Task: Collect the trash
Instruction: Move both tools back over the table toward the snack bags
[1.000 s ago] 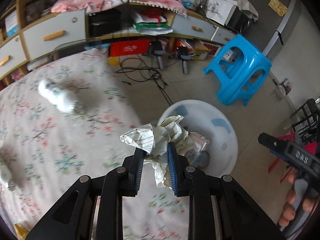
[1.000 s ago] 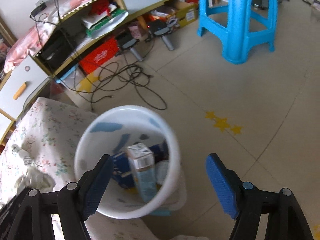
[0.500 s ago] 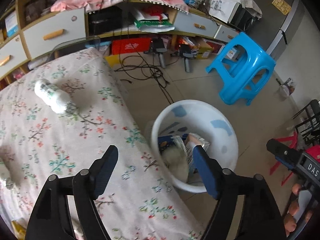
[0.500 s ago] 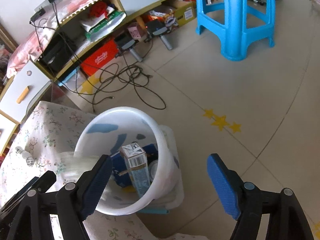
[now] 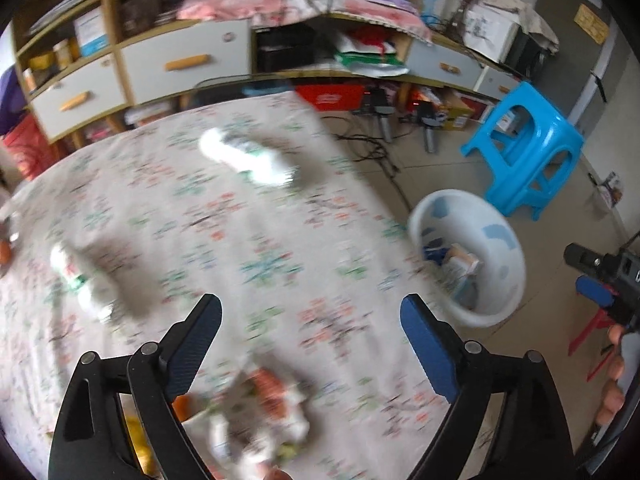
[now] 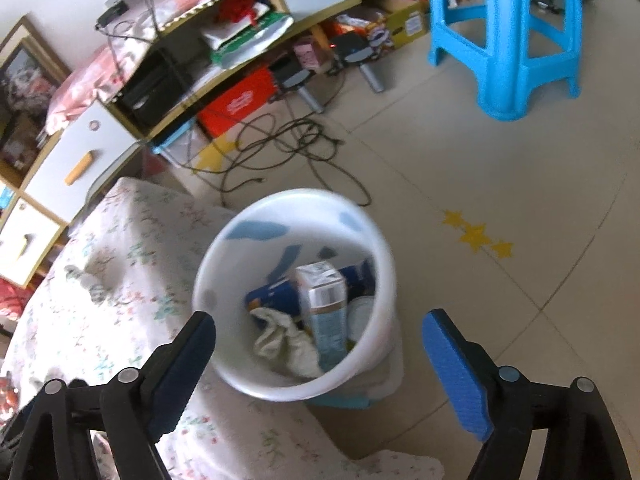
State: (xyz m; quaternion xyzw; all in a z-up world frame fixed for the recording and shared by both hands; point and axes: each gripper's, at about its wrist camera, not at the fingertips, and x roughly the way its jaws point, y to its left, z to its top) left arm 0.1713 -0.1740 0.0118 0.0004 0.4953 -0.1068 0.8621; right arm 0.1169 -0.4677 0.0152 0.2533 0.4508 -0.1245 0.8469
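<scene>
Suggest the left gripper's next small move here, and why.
Probably lower the open, empty left gripper toward the blurred wrapper pile just below its fingers. The crumpled paper already lies in the white bin, and that pile looks nearest.

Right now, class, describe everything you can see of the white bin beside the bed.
The white bin is a round, open-topped plastic bucket with pale blue patches inside, standing on the tiled floor against the floral bed's edge. Inside lie a crumpled paper wad, an upright carton and dark blue packaging. Neither gripper touches it.
</scene>
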